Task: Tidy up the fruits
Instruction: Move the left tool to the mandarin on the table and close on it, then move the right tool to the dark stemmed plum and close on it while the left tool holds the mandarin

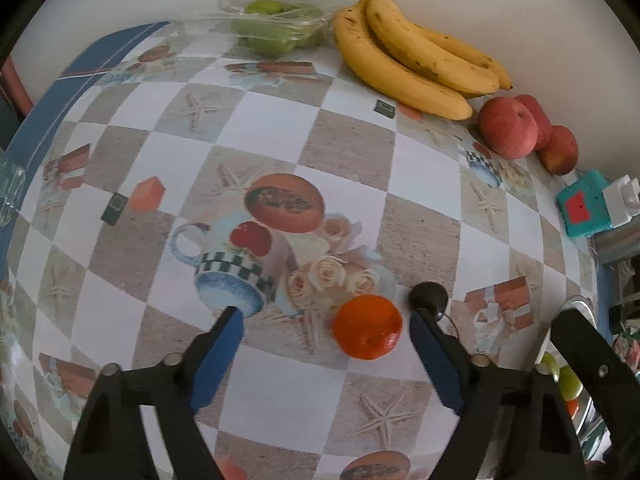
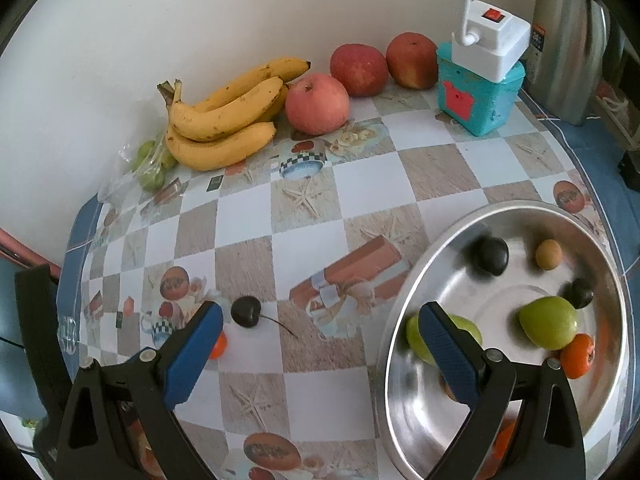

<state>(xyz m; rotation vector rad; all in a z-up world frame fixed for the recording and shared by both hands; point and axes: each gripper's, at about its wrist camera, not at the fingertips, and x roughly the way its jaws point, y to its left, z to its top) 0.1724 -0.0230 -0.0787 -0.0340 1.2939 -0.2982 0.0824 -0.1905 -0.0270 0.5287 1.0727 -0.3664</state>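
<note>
1. The left tongs (image 1: 324,316) stood wide, their blue ribbed pads straddling a small, glossy tangerine (image 1: 367,327) without touching it; the fruit lay nearer the right-hand pad.
2. A dark, round cherry (image 1: 428,297) with a thin stem sat just beside the tangerine, at its 2 o'clock, against the tip of that right-hand pad.
3. The desk (image 1: 276,116) wore a smooth checked cloth printed with starfish, cups and roses.
4. At 12 o'clock in the left wrist view, a bunch of curved yellow bananas (image 1: 404,52) lay against the wall, with green fruit in a crinkled clear pack (image 1: 276,20) at 11 o'clock and three rounded red apples (image 1: 508,126) at 2 o'clock.
5. The right tongs (image 2: 320,320) were also spread wide and gripped nothing.
6. A shiny, round steel bowl (image 2: 408,360) sat at 4 o'clock in the right wrist view, behind the right-hand pad; it held two green pear-like fruits (image 2: 550,322), two dark round fruits (image 2: 490,256), a small tan one (image 2: 549,254) and an orange one (image 2: 578,356).
7. A teal plastic box (image 2: 478,94) with a white switch unit on top stood at 1 o'clock, beside a brushed metal flask (image 2: 568,40).
</note>
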